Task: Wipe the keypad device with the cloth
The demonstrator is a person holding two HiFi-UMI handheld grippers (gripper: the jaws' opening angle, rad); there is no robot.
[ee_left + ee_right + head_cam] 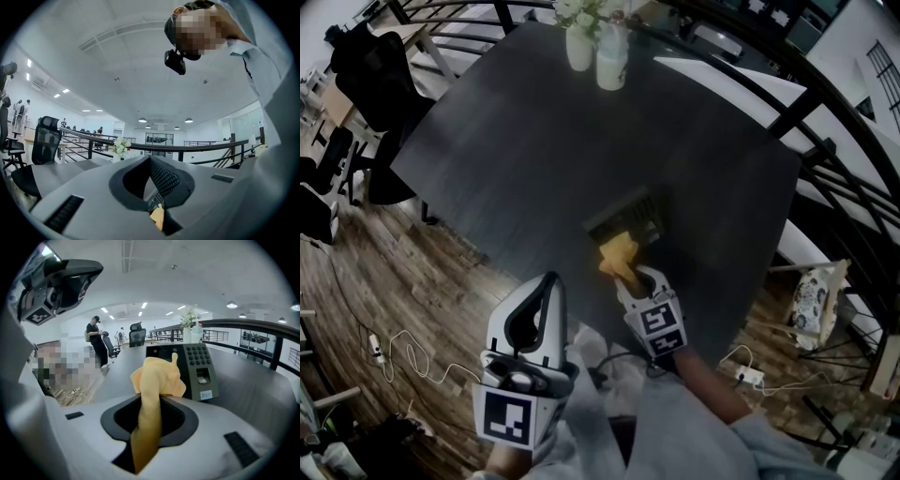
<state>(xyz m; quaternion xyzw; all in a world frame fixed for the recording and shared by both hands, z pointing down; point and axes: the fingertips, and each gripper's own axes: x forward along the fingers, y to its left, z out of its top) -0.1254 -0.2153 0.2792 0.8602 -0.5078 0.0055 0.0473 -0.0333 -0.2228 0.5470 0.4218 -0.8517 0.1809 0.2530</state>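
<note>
Keypad lies flat on dark surface, toward the near right corner, key grid and sensor window facing up. Seen close in the right gripper view as well.

Right hand-held gripper: jaws pinching yellow cloth. One strip of cloth runs down between the jaws; the bunched end sticks out past the tips. Bunch sits at the keypad's near edge and covers its near left corner in the right gripper view. Contact with the keypad: cannot tell.

Left hand-held gripper: jaws pressed together at the tips, nothing between them. Held off the surface, above the wooden floor, left of the right one and nearer the person. Its camera points up toward the ceiling and the person's sleeve.

Far edge of surface: white vase with flowers, white bottle just beside it. Both well apart from the keypad. Black chair stands off the far left corner.
</note>
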